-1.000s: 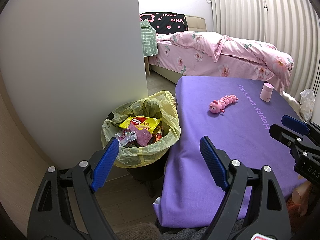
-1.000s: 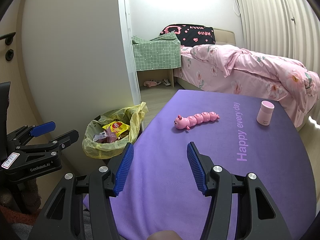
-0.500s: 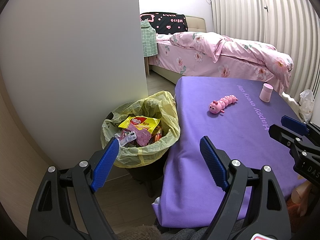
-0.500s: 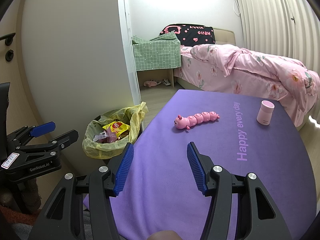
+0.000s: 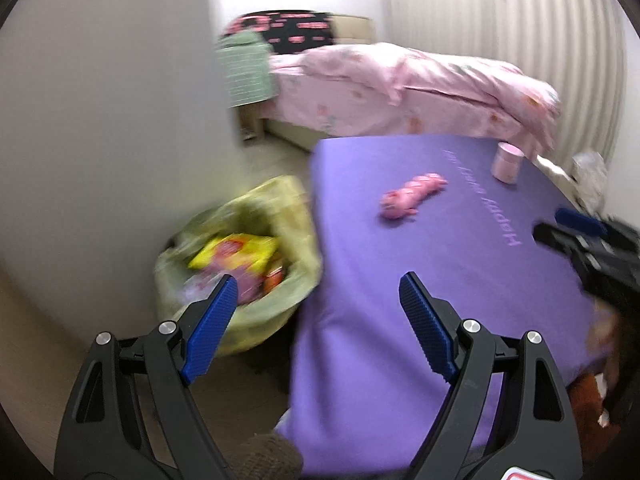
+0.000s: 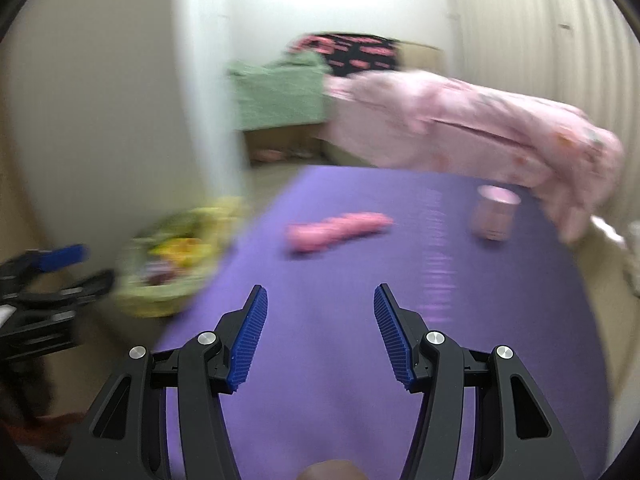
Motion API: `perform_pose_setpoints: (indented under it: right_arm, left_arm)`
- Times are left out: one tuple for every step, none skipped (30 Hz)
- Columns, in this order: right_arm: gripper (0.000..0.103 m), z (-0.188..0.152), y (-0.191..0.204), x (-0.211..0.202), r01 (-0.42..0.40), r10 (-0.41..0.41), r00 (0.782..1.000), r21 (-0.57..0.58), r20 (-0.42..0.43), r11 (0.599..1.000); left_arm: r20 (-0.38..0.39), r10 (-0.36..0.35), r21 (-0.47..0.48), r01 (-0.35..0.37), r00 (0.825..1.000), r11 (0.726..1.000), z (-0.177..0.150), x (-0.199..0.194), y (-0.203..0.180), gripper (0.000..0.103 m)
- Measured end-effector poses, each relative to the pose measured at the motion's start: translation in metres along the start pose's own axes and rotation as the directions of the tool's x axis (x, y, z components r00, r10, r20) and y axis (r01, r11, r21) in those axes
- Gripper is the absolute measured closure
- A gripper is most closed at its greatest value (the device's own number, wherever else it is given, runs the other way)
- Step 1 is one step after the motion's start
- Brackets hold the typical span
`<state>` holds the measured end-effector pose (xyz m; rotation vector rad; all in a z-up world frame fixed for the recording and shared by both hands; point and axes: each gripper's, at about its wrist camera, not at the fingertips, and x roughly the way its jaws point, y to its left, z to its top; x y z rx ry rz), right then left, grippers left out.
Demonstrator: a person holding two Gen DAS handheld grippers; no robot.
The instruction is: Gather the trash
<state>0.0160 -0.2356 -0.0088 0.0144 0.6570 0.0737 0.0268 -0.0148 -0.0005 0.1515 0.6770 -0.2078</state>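
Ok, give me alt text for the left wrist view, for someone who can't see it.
The open left gripper hangs empty above the edge of a purple table, beside a trash bin lined with a yellow bag and full of wrappers. A pink caterpillar toy and a small pink cup sit on the table; a pink bed lies behind.

One caterpillar toy [image 5: 412, 196], one pink cup [image 5: 507, 162], one bin [image 5: 240, 264].

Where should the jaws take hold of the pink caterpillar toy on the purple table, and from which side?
Probably across the middle of the caterpillar toy, coming down from above. It lies flat on the purple table as a long, narrow, segmented body, so closing across its short width looks the surest. The right gripper is open and nearer.
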Motion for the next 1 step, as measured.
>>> perform_pose_setpoints:
  right_arm:
    - [0.051, 0.0065, -0.0205, 0.0178, 0.073, -0.073, 0.997, -0.001, -0.029, 0.997]
  left_arm:
    - [-0.003, -0.041, 0.034, 0.041, 0.999, 0.999, 0.0093, 0.0156, -0.0146, 0.023]
